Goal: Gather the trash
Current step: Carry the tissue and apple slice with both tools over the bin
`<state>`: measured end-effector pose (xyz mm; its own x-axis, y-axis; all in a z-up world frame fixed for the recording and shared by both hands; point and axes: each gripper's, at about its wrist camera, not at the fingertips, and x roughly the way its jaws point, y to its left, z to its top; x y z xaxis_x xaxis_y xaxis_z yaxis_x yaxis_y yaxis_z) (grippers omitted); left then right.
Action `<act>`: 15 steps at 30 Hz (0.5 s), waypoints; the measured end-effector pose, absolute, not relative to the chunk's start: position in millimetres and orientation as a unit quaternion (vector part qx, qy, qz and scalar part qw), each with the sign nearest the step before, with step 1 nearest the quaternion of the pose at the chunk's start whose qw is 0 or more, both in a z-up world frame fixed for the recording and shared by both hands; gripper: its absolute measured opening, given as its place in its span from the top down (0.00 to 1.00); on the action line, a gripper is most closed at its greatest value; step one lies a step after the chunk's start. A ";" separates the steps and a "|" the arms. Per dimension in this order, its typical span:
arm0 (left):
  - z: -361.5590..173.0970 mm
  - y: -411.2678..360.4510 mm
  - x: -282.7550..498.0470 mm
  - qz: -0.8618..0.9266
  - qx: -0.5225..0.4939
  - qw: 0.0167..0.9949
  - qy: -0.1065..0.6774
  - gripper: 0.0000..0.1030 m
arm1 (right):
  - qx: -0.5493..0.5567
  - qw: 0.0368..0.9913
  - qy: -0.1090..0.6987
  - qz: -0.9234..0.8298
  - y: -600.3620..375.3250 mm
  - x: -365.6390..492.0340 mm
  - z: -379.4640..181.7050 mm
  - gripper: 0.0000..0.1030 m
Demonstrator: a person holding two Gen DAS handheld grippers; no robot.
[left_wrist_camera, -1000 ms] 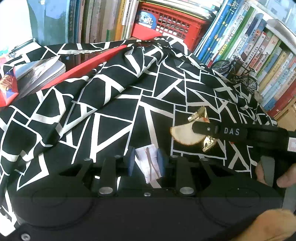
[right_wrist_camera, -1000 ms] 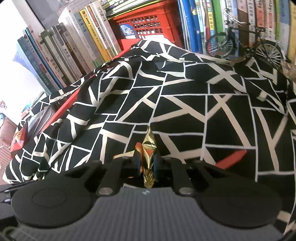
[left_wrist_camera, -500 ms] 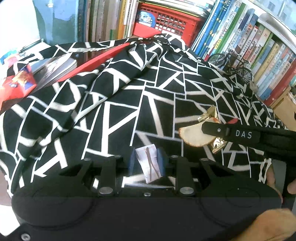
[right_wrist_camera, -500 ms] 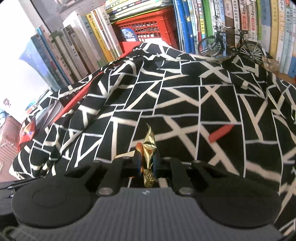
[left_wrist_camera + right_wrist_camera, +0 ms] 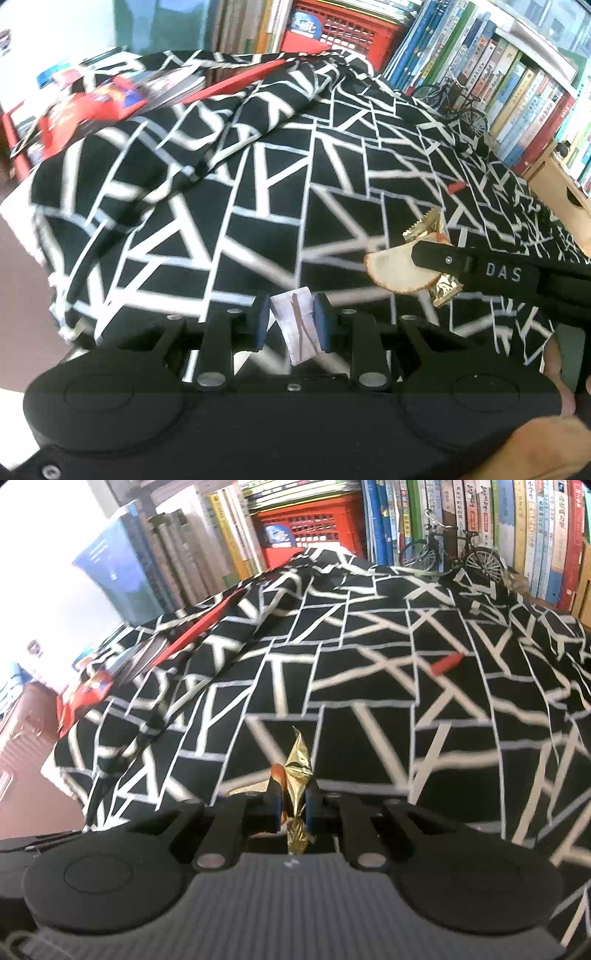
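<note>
"DAS" stood in pale letters on my right gripper (image 5: 424, 254). Books (image 5: 480, 528), a red crate (image 5: 310, 528) and a model bicycle (image 5: 454, 554) lined the back of the black-and-white cloth (image 5: 369, 686). My left gripper (image 5: 291, 325) pinched a white paper scrap (image 5: 295, 328); the right pinched a gold wrapper (image 5: 297, 775), both above the cloth.

We saw our right gripper (image 5: 293, 802) pinching a gold wrapper (image 5: 297, 771) above the patterned cloth (image 5: 369, 672), its jaws closed.
</note>
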<state>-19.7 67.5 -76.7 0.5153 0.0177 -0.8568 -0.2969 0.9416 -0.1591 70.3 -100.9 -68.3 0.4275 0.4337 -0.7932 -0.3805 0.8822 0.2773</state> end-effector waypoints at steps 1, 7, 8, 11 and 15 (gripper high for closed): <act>-75.7 69.9 -28.9 0.093 -0.145 0.858 0.484 0.77 | 0.027 0.844 0.478 0.242 -99.2 61.8 -67.3 0.86; -72.0 84.9 -84.5 0.101 -0.147 0.855 0.487 0.77 | 0.022 0.840 0.484 0.245 -87.8 8.3 -65.5 0.86; -71.7 87.4 -92.5 0.102 -0.147 0.854 0.488 0.77 | 0.022 0.839 0.485 0.245 -86.1 -0.3 -64.9 0.86; -71.0 94.9 -117.4 0.105 -0.147 0.852 0.491 0.77 | 0.019 0.836 0.488 0.248 -80.6 -25.4 -64.7 0.86; -71.9 104.4 -145.5 0.108 -0.147 0.850 0.495 0.77 | 0.011 0.832 0.494 0.254 -71.2 -56.2 -67.2 0.85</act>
